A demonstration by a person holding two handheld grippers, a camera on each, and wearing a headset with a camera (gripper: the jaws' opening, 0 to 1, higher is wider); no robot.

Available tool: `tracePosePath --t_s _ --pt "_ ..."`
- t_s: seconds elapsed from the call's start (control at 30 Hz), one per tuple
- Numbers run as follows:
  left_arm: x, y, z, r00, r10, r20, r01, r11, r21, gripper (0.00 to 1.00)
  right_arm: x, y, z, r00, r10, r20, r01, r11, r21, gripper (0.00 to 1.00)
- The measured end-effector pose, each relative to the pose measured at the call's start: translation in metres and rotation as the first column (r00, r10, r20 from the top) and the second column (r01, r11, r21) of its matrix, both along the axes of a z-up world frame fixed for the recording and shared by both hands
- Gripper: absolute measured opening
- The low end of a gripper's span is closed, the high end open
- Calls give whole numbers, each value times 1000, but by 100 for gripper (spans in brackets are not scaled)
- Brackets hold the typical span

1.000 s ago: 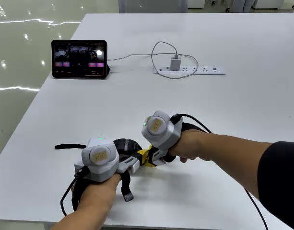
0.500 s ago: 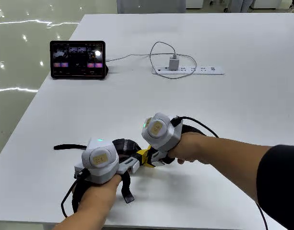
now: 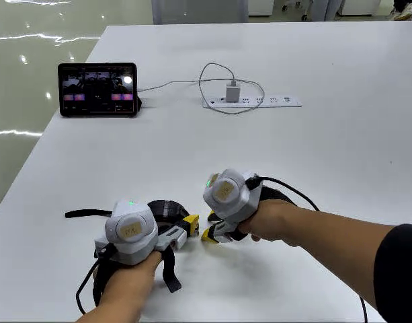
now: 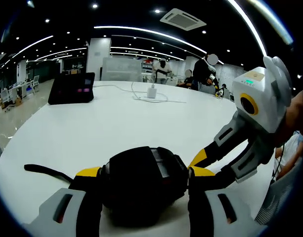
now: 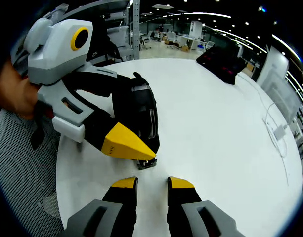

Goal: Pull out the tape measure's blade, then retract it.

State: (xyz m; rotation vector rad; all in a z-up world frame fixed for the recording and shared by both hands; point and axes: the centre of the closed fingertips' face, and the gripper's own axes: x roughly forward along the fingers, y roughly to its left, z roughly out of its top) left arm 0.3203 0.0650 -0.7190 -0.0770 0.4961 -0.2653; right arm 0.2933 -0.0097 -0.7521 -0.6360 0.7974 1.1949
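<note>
Status: tape (image 5: pixel 139 111) clamped between left gripper (image 4: pixel 144 173) jaws, resting on table (image 3: pixel 293 155), to anchor body. Right gripper (image 5: pixel 152 183) jaws narrowly apart, empty, just short of hook (image 5: pixel 146 164); lined up for pull.

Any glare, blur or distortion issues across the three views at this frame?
Head view: sharp, evenly lit; glare streaks on the glossy floor, soft shadows on the table. Left gripper view: fisheye bends the ceiling light strips; the black tape measure reads dark, little surface detail. Right gripper view: fisheye curves the table edge; tape measure in focus, no motion blur.
</note>
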Motion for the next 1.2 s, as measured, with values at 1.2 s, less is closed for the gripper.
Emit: tracePosePath --t_s 1.2 --pt "-43 26 6 902 -414 -120 424 903 71 99 -16 -142 23 952 -298 72 283 945 162 37"
